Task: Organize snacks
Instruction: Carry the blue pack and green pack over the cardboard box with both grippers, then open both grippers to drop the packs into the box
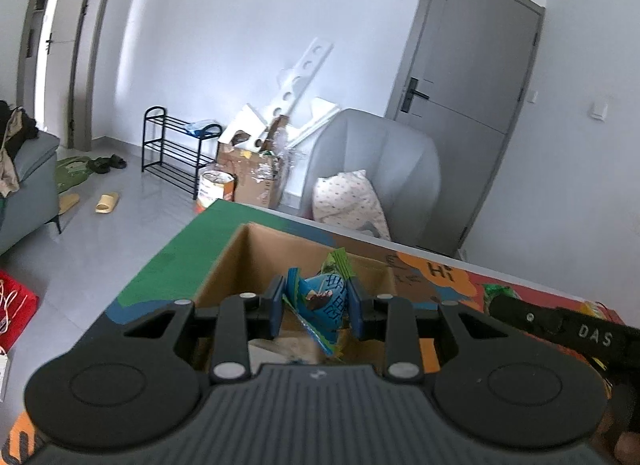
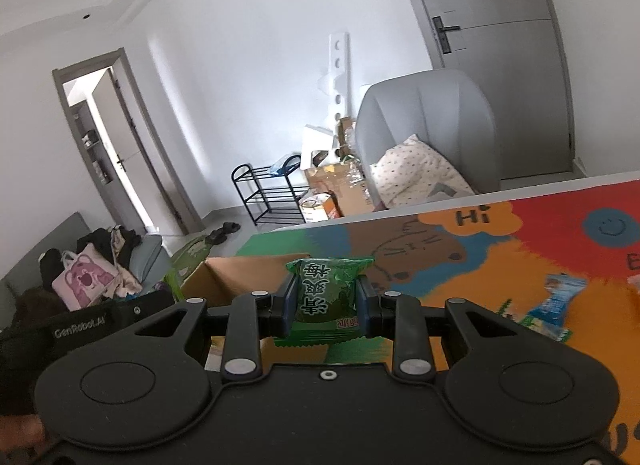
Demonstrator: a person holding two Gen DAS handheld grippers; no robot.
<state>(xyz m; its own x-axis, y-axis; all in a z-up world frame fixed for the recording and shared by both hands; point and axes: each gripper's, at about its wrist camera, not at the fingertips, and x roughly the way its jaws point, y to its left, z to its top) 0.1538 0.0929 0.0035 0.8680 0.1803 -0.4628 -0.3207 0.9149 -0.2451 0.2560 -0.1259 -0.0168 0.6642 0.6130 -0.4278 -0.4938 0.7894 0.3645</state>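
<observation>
My left gripper (image 1: 316,307) is shut on a blue snack packet (image 1: 322,301) and holds it over the open cardboard box (image 1: 240,261) on the colourful mat. A green packet (image 1: 338,263) sticks up inside the box behind it. My right gripper (image 2: 326,301) is shut on a green snack packet (image 2: 326,291) and holds it just right of the same box (image 2: 240,273). A blue packet (image 2: 554,301) lies on the mat to the right. The right gripper's body also shows in the left wrist view (image 1: 560,325).
The colourful play mat (image 2: 540,237) covers the table, whose far edge runs close behind the box. Beyond it are a grey armchair (image 1: 384,169) with a pillow, cardboard boxes, a black shoe rack (image 1: 172,149) and a grey sofa at the left.
</observation>
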